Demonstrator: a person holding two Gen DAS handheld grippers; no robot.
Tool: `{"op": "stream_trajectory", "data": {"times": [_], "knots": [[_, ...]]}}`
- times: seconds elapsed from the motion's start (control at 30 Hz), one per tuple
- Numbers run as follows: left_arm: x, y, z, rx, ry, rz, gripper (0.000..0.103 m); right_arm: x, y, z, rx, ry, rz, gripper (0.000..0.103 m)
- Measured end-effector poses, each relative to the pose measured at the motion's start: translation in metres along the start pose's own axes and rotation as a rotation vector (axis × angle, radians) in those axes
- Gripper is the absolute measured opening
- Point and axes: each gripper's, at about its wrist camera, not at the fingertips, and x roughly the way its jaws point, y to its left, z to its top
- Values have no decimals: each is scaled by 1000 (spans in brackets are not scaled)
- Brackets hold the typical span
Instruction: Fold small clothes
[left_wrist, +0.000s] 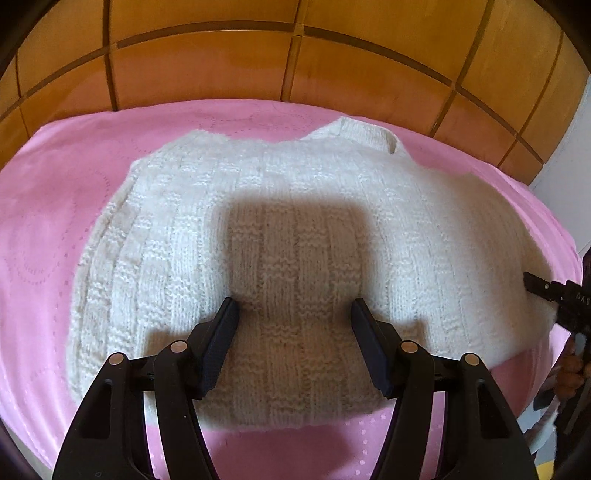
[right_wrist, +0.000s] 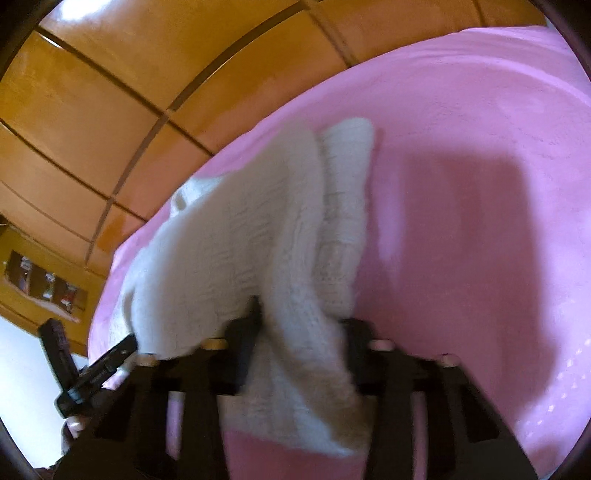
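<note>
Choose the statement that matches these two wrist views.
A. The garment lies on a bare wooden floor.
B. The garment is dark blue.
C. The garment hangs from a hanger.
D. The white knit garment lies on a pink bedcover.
D: the white knit garment is spread on the pink bedcover, with the right claw closed on a bunched fold of it.

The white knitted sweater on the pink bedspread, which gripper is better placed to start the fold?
Right. The right gripper already pinches the white knitted sweater's edge; the left gripper hangs open above its middle, holding nothing.
</note>
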Motion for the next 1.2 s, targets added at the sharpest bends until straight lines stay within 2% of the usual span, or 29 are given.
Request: {"op": "stream_trajectory", "data": {"times": [0.07, 0.23, 0.3, 0.43, 0.57, 0.7, 0.83, 0.93, 1.0, 1.07, 1.13, 1.2], "knots": [[2, 1, 0, 5, 0, -7, 62, -2, 11, 2, -19, 3, -19, 22], [2, 6, 2, -2, -7, -44, 62, -26, 62, 13, -87, -31, 92, 18], [1, 10, 1, -14, -13, -72, 62, -34, 98, 17, -144, -51, 158, 17], [-13, 27, 0, -68, -31, -140, 62, -25, 167, 23, -247, -57, 210, 15], [-32, 55, -3, -140, -58, -161, 62, 7, 235, 22, -346, -19, 239, 15], [-52, 95, -9, -212, -97, -137, 62, 58, 286, 4, -409, 66, 244, 15], [-69, 135, -14, -309, -130, -125, 62, 113, 315, -25, -467, 169, 214, 15], [-80, 154, -13, -360, -146, -146, 62, 145, 325, -54, -531, 241, 170, 15], [-83, 161, -11, -390, -149, -190, 62, 151, 327, -64, -565, 252, 150, 22], [-85, 165, -8, -422, -149, -254, 62, 144, 323, -65, -560, 257, 207, 45], [-87, 170, -7, -448, -141, -328, 62, 131, 318, -63, -557, 238, 257, 60], [-86, 170, -4, -481, -138, -403, 70, 111, 310, -61, -549, 198, 274, 60]]}}
